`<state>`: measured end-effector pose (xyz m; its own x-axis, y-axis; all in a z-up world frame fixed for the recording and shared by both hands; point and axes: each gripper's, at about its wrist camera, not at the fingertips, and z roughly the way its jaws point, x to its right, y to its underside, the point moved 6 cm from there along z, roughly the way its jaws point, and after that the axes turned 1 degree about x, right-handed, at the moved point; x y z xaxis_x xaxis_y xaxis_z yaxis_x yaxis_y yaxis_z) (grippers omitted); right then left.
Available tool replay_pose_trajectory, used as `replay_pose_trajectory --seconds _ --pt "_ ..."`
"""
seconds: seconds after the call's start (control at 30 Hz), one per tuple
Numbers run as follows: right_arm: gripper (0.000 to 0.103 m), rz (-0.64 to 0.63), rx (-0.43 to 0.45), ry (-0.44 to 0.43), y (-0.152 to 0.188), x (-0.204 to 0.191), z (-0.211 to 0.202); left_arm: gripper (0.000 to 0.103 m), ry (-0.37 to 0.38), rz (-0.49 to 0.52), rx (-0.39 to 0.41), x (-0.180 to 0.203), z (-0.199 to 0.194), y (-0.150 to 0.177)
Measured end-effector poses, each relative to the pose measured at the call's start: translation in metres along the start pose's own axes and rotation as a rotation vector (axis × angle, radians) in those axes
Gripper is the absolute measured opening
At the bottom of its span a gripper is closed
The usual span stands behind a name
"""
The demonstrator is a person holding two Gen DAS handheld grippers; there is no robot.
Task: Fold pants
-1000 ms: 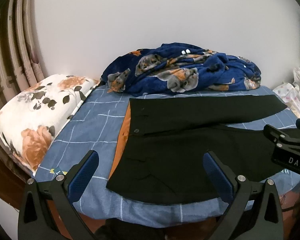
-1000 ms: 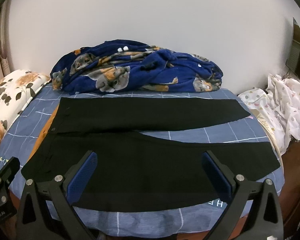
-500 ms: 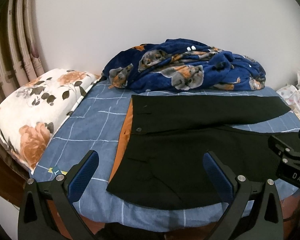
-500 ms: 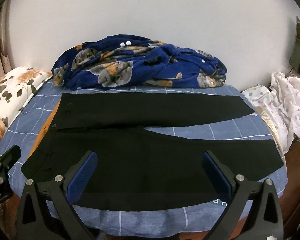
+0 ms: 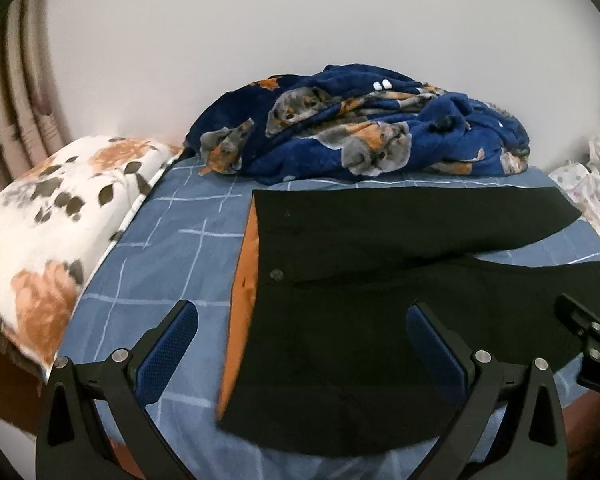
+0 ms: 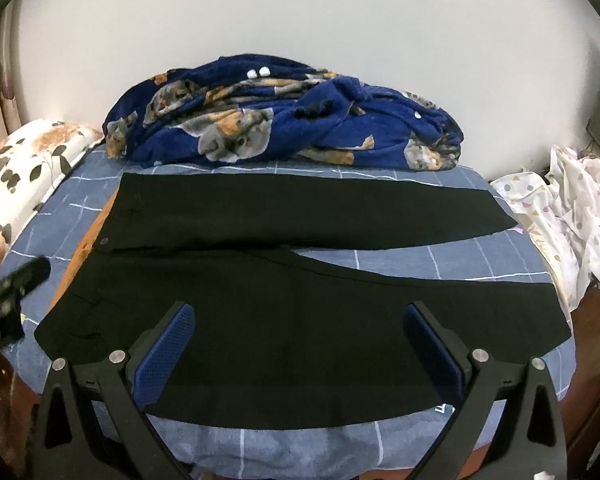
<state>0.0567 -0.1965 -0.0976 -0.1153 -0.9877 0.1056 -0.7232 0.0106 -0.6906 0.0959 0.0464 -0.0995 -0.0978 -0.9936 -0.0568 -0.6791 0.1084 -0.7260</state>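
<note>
Black pants (image 5: 360,280) (image 6: 292,280) lie spread flat on the bed, waistband at the left with orange lining showing, both legs running to the right and splayed apart. My left gripper (image 5: 302,340) hovers open above the waist end near the front edge. My right gripper (image 6: 300,340) hovers open over the near leg, holding nothing. Each gripper's body shows at the edge of the other's view.
A blue checked bedsheet (image 5: 172,248) covers the bed. A crumpled blue blanket with animal print (image 5: 360,128) (image 6: 284,120) lies behind the pants by the white wall. A floral pillow (image 5: 48,232) is at the left; white patterned cloth (image 6: 572,216) at the right.
Both grippers have risen and moved closer over the bed, so the pants sit lower and larger in view. The pants have not moved. Both jaws stay open.
</note>
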Motion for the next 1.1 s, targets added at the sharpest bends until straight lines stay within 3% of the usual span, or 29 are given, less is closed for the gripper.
replay_pose_trajectory --seconds 0.17,0.27,0.4,0.57,0.77,0.87,1.1 --pt "0.103 -0.059 -0.009 0.025 -0.012 -0.01 0.014 0.103 0.011 0.009 -0.027 -0.032 0.049 -0.022" --pt "0.103 -0.087 -0.009 0.036 -0.023 -0.016 0.023 0.103 0.079 -0.032 -0.067 -0.051 0.085 -0.035" --pt "0.103 -0.121 -0.009 0.04 -0.039 -0.026 0.038 0.103 0.051 -0.045 -0.099 -0.076 0.132 -0.051" --pt "0.103 -0.152 -0.03 0.034 -0.053 -0.039 0.063 0.103 0.083 -0.001 -0.127 -0.088 0.184 -0.065" --pt "0.103 -0.171 -0.052 0.022 -0.064 -0.049 0.091 0.103 0.219 -0.03 -0.16 -0.098 0.232 -0.08" --pt "0.103 -0.177 -0.059 0.025 -0.067 -0.052 0.102 0.099 0.271 -0.013 -0.171 -0.093 0.25 -0.086" --pt "0.103 -0.179 -0.081 0.016 -0.07 -0.054 0.124 0.079 0.33 0.124 -0.223 -0.069 0.283 -0.093"
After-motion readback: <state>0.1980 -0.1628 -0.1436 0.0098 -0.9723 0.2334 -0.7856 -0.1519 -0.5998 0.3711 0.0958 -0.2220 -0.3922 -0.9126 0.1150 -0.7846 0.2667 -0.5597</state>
